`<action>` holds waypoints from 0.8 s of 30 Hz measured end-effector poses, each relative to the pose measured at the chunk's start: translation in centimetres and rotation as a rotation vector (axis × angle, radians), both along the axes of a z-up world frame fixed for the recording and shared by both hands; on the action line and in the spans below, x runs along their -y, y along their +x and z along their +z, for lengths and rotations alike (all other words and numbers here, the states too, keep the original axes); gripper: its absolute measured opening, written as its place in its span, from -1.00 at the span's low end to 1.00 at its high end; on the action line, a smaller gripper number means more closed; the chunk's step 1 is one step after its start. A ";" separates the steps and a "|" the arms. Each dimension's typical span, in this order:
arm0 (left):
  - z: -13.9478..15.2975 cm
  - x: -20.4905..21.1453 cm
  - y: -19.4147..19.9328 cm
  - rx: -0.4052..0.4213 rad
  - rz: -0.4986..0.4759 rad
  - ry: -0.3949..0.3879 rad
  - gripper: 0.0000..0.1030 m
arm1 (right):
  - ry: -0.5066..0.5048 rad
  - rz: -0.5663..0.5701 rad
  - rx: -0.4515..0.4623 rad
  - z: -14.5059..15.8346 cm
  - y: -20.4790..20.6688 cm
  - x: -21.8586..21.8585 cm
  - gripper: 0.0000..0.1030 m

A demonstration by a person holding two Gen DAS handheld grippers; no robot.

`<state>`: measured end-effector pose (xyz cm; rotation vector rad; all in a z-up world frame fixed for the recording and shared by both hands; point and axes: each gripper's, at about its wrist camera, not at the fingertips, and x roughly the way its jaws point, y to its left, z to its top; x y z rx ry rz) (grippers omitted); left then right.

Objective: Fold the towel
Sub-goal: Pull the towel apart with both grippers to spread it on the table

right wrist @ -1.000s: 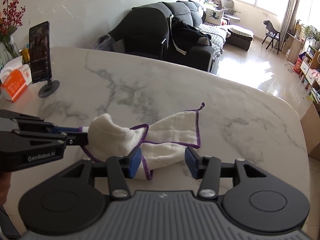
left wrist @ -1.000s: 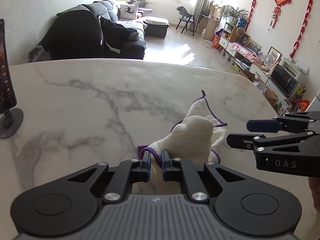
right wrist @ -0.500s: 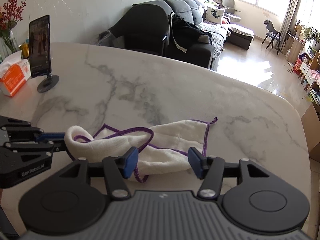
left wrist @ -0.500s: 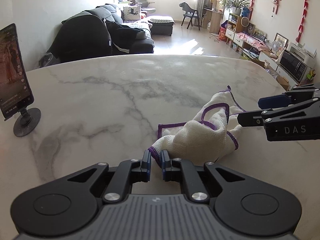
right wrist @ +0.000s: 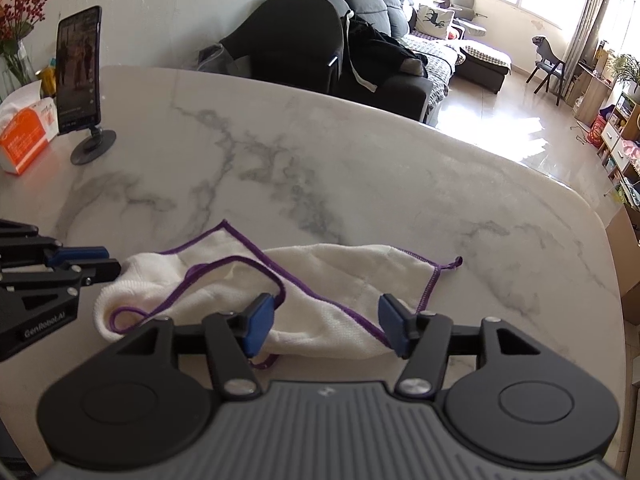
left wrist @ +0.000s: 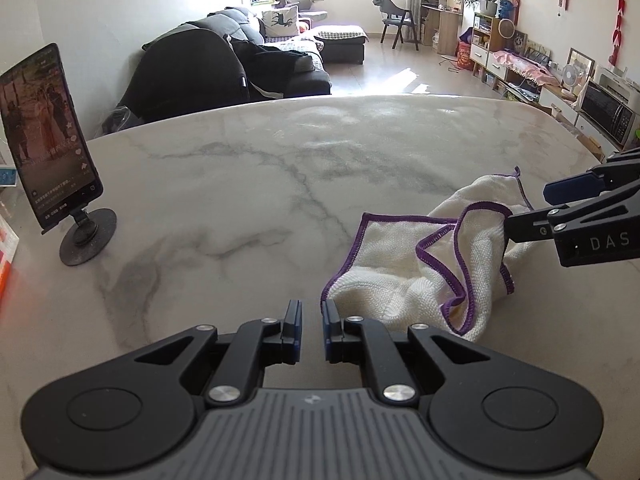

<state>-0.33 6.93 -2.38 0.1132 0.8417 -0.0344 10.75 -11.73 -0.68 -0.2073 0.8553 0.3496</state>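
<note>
Jaws of the left gripper (left wrist: 311,322) stand a little apart w/ nothing between them; its right pad sits just beside the towel's near corner. Right gripper (right wrist: 326,326) jaws are spread wide over the towel (right wrist: 320,292), not clamping it.

Towel is white w/ purple stitched edging, lying crumpled on the marble bench (right wrist: 360,184) near the front edge. One layer lies flat; another is flopped over it so the purple hem runs in a loose loop. A small purple hanging loop sticks out at the far corner.

Towel's near edge is hidden behind the right gripper body. In left wrist view the right gripper is cut off by the frame edge; can't tell if its lower finger touches the cloth.
</note>
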 end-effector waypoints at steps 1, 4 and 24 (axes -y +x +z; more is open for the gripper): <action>0.1 -0.2 0.0 0.000 0.004 -0.003 -0.80 | -0.001 0.000 -0.001 0.0 0.0 0.0 0.23; 0.4 -0.6 -0.2 -0.002 0.012 -0.016 -0.75 | -0.003 -0.002 -0.003 -0.1 0.0 0.0 0.28; 1.7 1.8 -1.9 0.106 -0.137 0.041 0.54 | -0.020 -0.012 -0.015 -0.7 0.1 -0.2 0.37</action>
